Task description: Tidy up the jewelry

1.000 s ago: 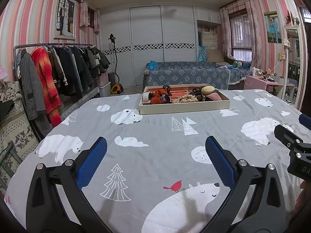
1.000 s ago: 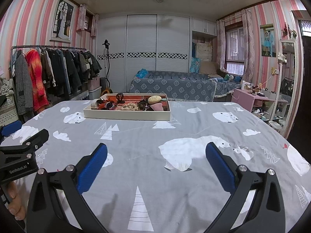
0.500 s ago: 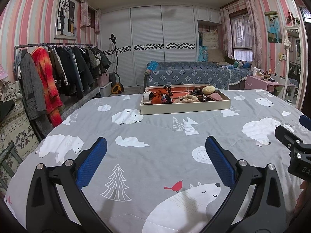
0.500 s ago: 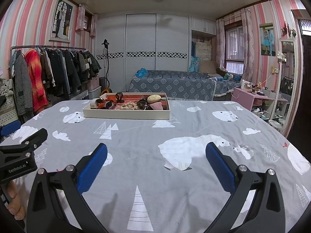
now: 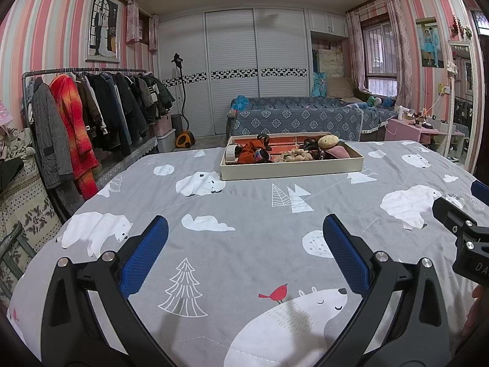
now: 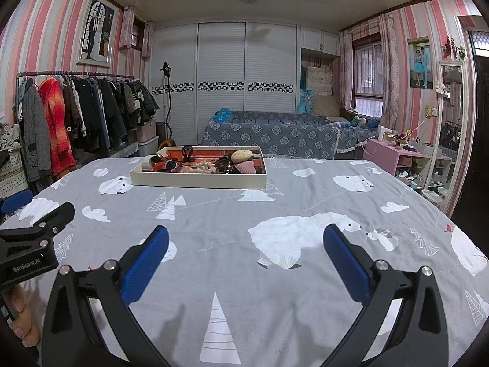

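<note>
The jumble inside the tray [image 5: 292, 169] is lying too far off to sort out: a red cloth [image 5: 249, 154], a beige scrunchie [image 5: 293, 155], a black clip [image 5: 263, 139] and a round tan piece [image 5: 328, 141] are showing, while smaller pieces are blurring together. The right gripper [image 6: 244, 247] is being cut off at the left view's 3 o'clock edge. The tray is sitting on the bear-print tabletop [image 5: 244, 214], well beyond both grippers, toward 12 o'clock of the left gripper [image 5: 244, 238] and 11 o'clock in the right view. Both pairs of blue fingers [image 5: 145, 258] are standing wide apart, gripping nothing, hovering low over the cloth and pointing forward. Fingertips of a hand [image 6: 21, 321] are wrapping the left handle.
</note>
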A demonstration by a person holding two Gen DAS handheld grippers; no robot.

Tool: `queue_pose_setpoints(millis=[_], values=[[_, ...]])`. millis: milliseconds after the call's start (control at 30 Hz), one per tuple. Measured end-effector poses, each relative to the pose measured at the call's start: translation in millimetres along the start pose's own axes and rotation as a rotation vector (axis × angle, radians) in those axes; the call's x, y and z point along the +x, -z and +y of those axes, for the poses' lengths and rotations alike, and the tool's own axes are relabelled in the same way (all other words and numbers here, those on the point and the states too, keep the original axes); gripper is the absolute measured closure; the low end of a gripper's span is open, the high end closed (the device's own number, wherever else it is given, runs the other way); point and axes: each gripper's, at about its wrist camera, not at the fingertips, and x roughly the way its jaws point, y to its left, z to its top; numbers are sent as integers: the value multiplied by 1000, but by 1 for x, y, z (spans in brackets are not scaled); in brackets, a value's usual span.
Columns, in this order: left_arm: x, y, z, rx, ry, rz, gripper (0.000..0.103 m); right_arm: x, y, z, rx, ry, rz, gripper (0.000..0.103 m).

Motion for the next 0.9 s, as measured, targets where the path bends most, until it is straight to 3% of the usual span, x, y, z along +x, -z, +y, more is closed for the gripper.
queue_pose_setpoints(millis=[900], values=[[1, -1, 6, 7, -1, -1, 5, 1, -1, -1, 0, 2, 1, 4]])
